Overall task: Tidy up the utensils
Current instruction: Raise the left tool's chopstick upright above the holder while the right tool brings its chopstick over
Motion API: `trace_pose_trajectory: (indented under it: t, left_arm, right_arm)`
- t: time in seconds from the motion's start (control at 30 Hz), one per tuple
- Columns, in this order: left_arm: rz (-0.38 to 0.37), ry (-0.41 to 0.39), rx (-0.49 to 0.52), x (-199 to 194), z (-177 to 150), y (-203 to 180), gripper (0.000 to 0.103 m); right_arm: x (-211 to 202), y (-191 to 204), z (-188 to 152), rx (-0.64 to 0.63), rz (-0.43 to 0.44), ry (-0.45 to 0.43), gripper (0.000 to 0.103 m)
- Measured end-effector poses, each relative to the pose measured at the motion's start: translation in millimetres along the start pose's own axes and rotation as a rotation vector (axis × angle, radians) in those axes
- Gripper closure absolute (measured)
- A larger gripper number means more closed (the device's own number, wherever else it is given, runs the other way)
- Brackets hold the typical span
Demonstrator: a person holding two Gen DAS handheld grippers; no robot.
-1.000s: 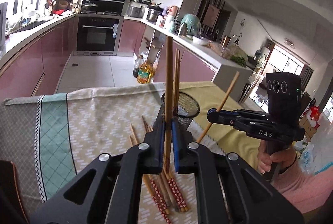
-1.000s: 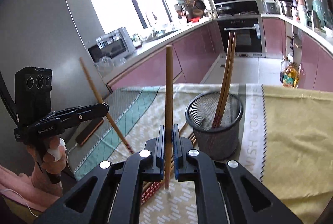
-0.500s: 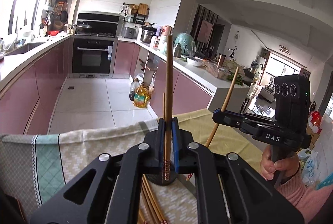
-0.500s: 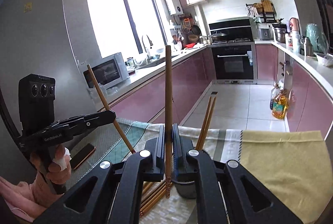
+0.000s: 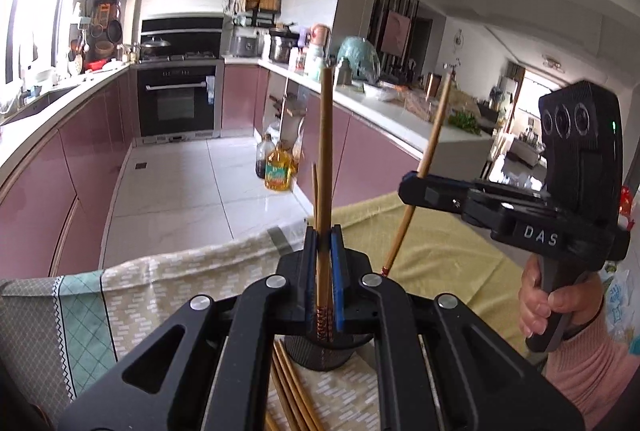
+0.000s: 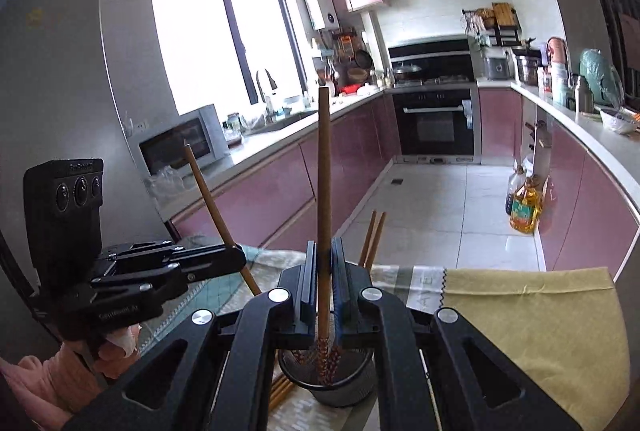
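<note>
The left gripper is clamped on one wooden chopstick, which stands almost upright between the blue pads, its red patterned tip hanging just above the black mesh holder. The right gripper is also clamped on a single chopstick, upright, and its patterned end is already inside the rim of the mesh holder, beside the ends of two chopsticks that lean to the far side.

Both hands aim at the same small opening, so the two sticks or the two tools may knock each other, and the light holder may tip or slide on the tablecloth. The left chopstick is held low, near its tip, so its long upper part can swing if it touches the rim; a release from too high may let it bounce out. More chopsticks lie loose on the cloth, near the holder on its left, and a low gripper may scatter them.
</note>
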State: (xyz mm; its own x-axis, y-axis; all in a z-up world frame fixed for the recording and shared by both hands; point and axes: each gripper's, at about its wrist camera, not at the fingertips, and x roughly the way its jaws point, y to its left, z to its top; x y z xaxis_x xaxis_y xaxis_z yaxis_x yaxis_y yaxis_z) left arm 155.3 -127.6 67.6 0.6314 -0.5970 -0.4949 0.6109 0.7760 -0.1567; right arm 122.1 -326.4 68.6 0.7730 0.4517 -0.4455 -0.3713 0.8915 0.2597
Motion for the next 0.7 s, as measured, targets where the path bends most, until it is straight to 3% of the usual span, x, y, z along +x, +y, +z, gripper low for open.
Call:
trace_pose_trajectory:
  t: [0.3,0.57,0.7]
  left_arm:
    - [0.011,0.119,-0.005,40.1,-23.0,17.3,0.096]
    - [0.036,0.134,-0.029,60.7,-18.6,25.9,0.095]
    - [0.037,0.145,-0.053,67.7,-20.0,29.0,0.095]
  right_arm:
    - [47.8,1.7,-16.8,-0.027,-0.021,0.218,0.097]
    - [71.0,-8.9,-18.9,0.018,-0.058,0.244,0.094]
    - [75.9,-7.6,-18.1,0.03,-0.083,0.229,0.083]
